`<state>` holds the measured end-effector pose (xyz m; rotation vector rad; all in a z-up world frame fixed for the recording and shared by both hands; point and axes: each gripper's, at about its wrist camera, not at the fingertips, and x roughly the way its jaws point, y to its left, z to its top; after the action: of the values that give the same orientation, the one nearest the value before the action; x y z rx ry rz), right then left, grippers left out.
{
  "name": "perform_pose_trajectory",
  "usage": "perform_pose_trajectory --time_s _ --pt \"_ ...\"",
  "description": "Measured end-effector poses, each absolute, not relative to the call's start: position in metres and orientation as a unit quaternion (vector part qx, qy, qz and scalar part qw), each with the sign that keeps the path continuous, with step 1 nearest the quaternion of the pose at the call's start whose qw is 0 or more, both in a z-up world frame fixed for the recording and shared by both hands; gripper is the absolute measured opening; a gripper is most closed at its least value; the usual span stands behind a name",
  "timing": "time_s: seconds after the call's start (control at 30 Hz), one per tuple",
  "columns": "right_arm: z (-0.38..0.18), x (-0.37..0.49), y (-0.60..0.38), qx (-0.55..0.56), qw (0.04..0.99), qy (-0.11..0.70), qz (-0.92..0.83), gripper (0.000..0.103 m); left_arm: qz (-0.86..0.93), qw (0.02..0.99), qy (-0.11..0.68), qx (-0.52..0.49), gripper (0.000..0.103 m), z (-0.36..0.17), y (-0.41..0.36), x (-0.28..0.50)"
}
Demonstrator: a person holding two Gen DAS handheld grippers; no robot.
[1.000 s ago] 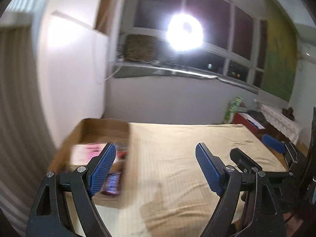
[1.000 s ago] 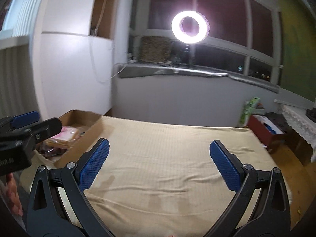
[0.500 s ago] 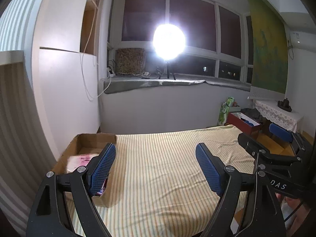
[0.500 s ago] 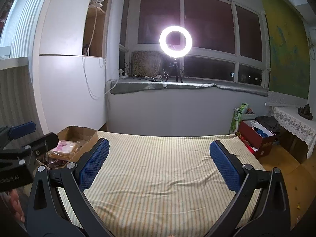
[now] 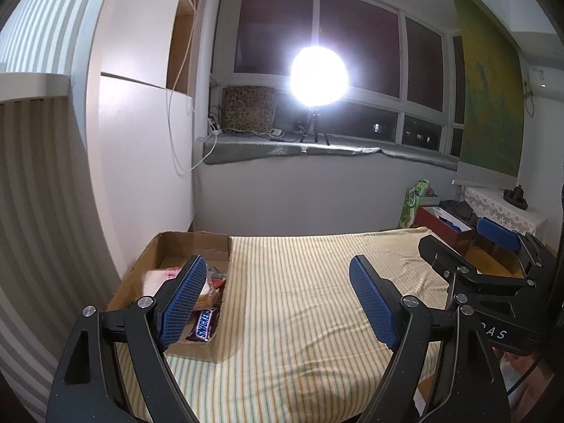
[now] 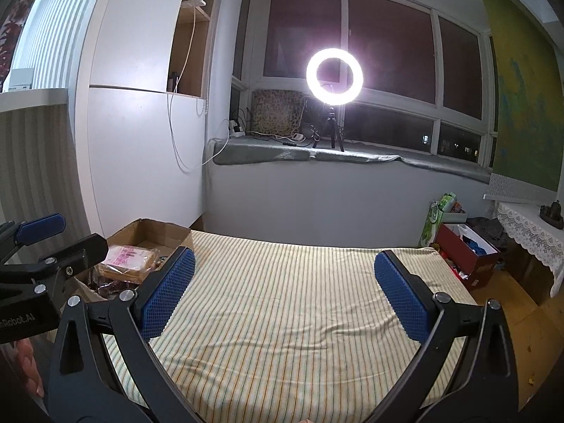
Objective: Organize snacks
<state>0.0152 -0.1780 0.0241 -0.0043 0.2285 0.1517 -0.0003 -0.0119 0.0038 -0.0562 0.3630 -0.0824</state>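
Striped bedsheet (image 6: 282,317), snack-filled cardboard box (image 5: 169,243) leftward

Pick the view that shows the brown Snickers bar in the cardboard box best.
Left wrist view: the brown Snickers bar lies label-up at the cardboard box's near end. In the right wrist view, the left gripper hides that end; only other packets show.

Cardboard box (image 5: 183,246): the left claw's (image 5: 278,299) blue finger (image 5: 183,296) covers part of what is inside.
Snickers bar (image 5: 204,329): only one end shows past the finger.
Pink packet (image 6: 128,257): the print is too small to read.
Dark wrappers (image 6: 109,285): maybe more snacks, too dim to tell.
Ring light (image 5: 319,74): so bright in the left view that its ring is lost.
Bed (image 6: 282,317): its near end is cut off by the bottom edge.
Red box (image 6: 465,257): the things inside are too small to tell.
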Motion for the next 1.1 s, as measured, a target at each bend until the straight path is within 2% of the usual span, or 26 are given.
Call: perform_pose_trajectory --time_s 1.1 --pt "0.0235 0.0113 -0.1835 0.002 0.992 0.108 0.070 0.103 -0.043 0.983 0.178 -0.026 0.083 0.0058 -0.0150 -0.0017"
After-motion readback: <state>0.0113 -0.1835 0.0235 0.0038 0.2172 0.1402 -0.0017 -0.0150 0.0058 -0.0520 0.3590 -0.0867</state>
